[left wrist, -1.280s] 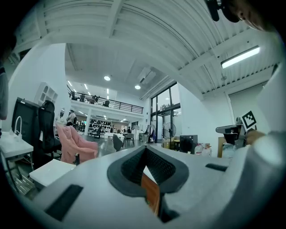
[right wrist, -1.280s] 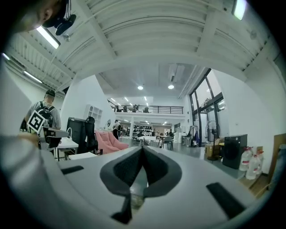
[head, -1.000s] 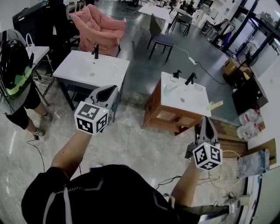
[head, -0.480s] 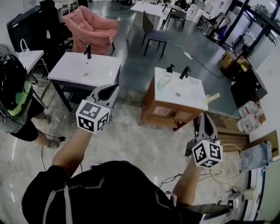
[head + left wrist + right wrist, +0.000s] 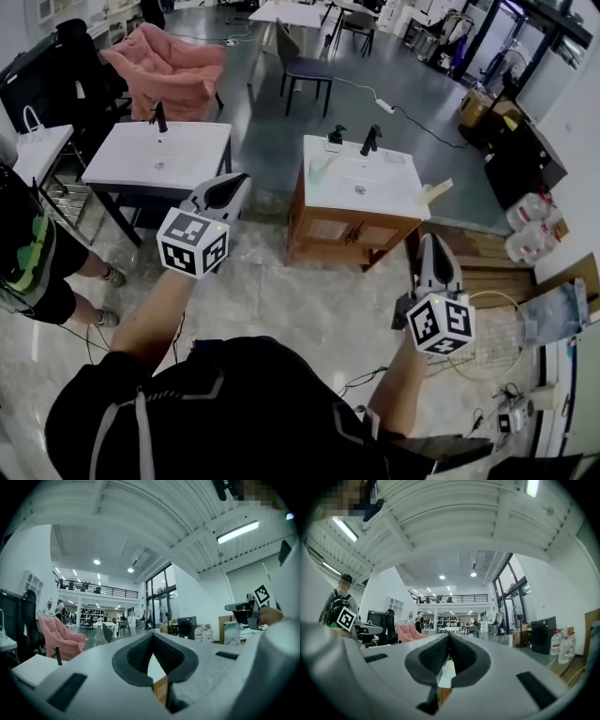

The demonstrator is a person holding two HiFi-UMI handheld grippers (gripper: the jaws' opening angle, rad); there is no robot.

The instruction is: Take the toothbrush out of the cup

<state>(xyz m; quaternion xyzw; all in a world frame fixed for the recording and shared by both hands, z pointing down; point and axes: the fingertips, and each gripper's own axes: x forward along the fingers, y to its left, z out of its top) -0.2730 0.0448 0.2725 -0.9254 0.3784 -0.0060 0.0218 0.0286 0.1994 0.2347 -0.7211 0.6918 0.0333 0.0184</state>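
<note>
A wooden vanity with a white sink top [image 5: 375, 192] stands ahead on the floor. A pale green cup [image 5: 317, 172] sits at the top's left edge, too small to make out the toothbrush in it. Two black taps [image 5: 352, 139] stand at the back. My left gripper [image 5: 236, 178] is held level to the left of the vanity, shut and empty. My right gripper [image 5: 432, 238] is level to the vanity's right front, also shut and empty. In the left gripper view the jaws [image 5: 152, 634] meet at the tip, as they do in the right gripper view [image 5: 449, 634]. Both are well short of the cup.
A second white sink table [image 5: 159, 155] stands at the left, with a pink armchair [image 5: 164, 66] behind it. A person [image 5: 23, 262] stands at the far left. Wooden planks [image 5: 478, 262], water jugs [image 5: 530, 225] and cables on the floor [image 5: 487, 347] lie to the right.
The view and both grippers have advanced toward the wooden vanity, which now lies nearer and more to the left in the head view. Both jaws stayed shut.
</note>
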